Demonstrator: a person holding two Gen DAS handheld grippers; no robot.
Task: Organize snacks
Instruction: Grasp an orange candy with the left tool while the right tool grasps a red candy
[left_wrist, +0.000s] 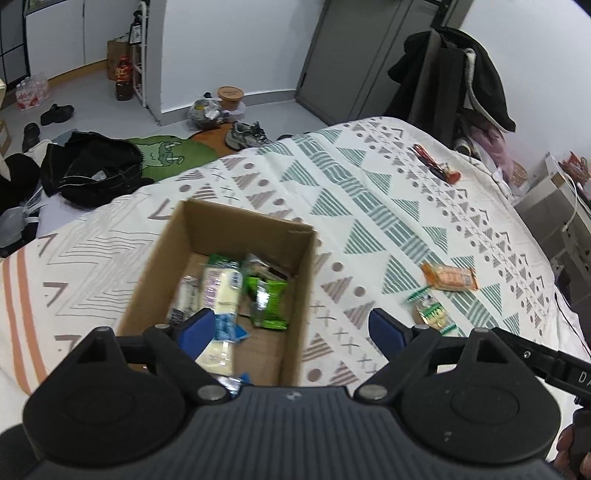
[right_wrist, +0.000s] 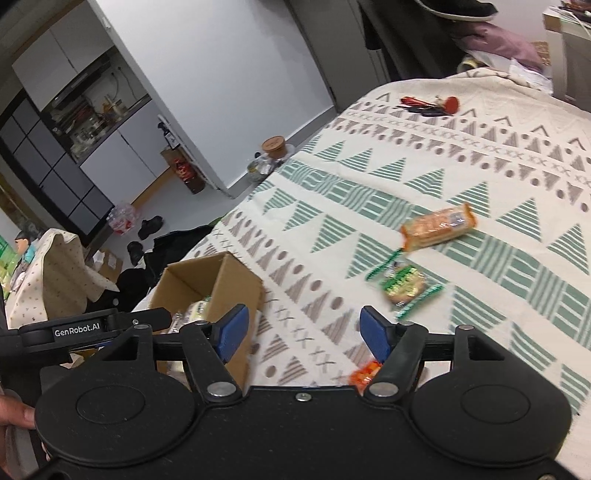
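Left tongs (left_wrist: 291, 328) spread wide apart and clamped on nothing, hovering over the near end of the open brown cardboard box (left_wrist: 177, 236), blue pads (left_wrist: 197, 325) showing. In the box: a pale cream wrapped snack bar (left_wrist: 221, 291), a bright green crinkled packet (left_wrist: 267, 302), some silvery wrappers. Box resting on the bed's cream bedspread with teal and grey triangle print (left_wrist: 369, 192).

Right tongs (right_wrist: 303, 332) likewise gaping, holding nothing, above the bedspread just beside the box's right wall. Out on the bedspread, well apart from the box: an orange-wrapped biscuit pack (right_wrist: 437, 227) and, near it, a green-and-white wrapped round biscuit (right_wrist: 404, 286). A small orange wrapper (right_wrist: 364, 374) partly hidden beneath the right tongs. Red-handled oddments (right_wrist: 430, 105) near the far edge of the bed.
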